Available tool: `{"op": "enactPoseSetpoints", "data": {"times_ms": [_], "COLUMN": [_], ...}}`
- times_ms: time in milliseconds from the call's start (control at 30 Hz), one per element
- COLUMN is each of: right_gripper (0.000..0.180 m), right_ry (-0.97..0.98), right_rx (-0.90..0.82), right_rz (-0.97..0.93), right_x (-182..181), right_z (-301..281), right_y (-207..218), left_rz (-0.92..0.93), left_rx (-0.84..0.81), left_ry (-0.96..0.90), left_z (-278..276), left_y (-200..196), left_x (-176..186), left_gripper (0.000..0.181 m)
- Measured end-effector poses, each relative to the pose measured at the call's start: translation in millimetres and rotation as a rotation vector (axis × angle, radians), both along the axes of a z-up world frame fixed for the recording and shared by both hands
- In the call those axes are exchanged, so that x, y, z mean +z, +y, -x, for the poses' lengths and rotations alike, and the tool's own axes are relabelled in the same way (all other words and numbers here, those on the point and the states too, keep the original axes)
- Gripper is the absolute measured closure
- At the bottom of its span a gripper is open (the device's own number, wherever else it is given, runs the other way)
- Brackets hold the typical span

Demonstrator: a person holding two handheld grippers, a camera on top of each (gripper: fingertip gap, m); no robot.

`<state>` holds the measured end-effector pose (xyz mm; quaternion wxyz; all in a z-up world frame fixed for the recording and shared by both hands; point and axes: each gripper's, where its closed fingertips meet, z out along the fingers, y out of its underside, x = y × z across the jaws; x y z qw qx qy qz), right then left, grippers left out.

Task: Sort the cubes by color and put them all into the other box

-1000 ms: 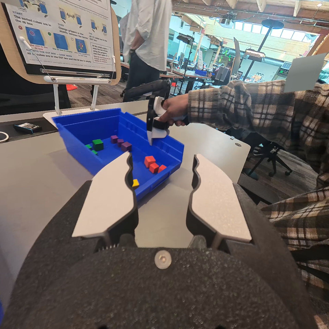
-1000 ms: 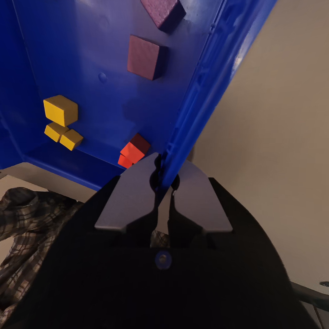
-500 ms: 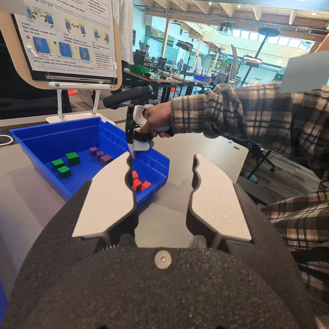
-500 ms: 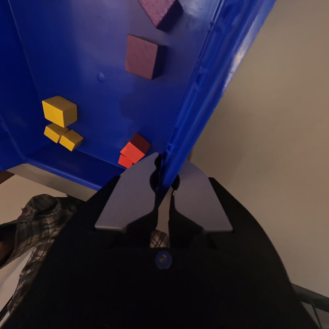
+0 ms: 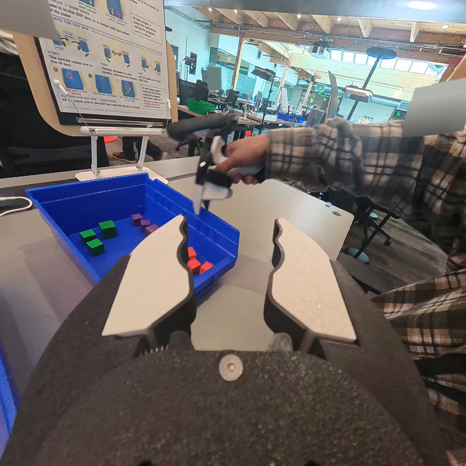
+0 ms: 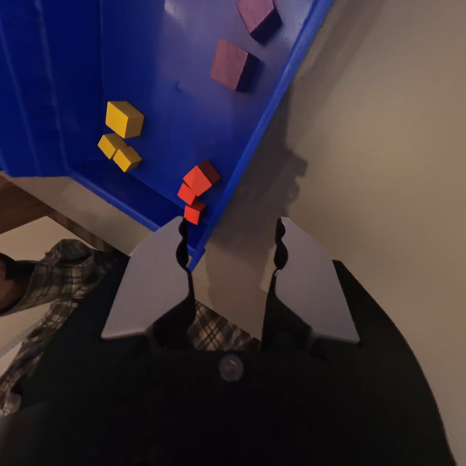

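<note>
The blue box (image 5: 75, 199) stands on the grey table (image 5: 37, 252), at about ten o'clock from the left gripper (image 5: 228, 242). Inside it the cubes already lie in groups by color: green cubes (image 5: 97, 237) at the far left, purple cubes (image 5: 143, 223) near the far wall, red cubes (image 5: 196, 262) in the near right corner. The right wrist view also shows yellow cubes (image 6: 121, 136) at about ten o'clock from the right gripper (image 6: 229, 222).

Both grippers are empty. The jaws of the left one stand wide apart over the bare table. The jaws of the right one are also released, just beside the box wall (image 6: 264, 126) and touching nothing.

I judge that the sorting is nearly or fully done, since no cube lies on the table. A second blue thing (image 5: 5, 393) shows at the left edge; I cannot tell if it holds any cubes.
</note>
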<state>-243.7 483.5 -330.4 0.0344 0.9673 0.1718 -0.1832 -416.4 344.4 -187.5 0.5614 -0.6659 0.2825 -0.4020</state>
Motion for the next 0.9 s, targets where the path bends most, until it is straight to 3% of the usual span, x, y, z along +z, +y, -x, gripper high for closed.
{"op": "enactPoseSetpoints", "data": {"times_ms": [200,367,533,733,900], "right_gripper": [0.094,0.093,0.101,0.105,0.111], "right_ry": [0.182,0.396,0.567,0.528,0.483], "right_rx": [0.007,-0.074,-0.179,-0.18,-0.177], "right_rz": [-0.278,-0.665,-0.94,-1.045,-1.159], "right_x": [37,50,38,14,11], "right_z": [-52,-110,-163,-203,-219], "right_y": [-3,-15,-35,-39,-36], "left_rz": [0.015,0.031,0.025,0.095,0.213], "left_rx": [0.021,0.076,0.212,0.467,0.581], "left_ry": [0.014,0.058,0.136,0.353,0.443], "left_z": [3,7,24,93,162], "left_y": [7,19,36,79,112], "left_x": [-6,-16,-14,-2,13], "left_gripper": [0.116,0.115,0.113,0.109,0.112]}}
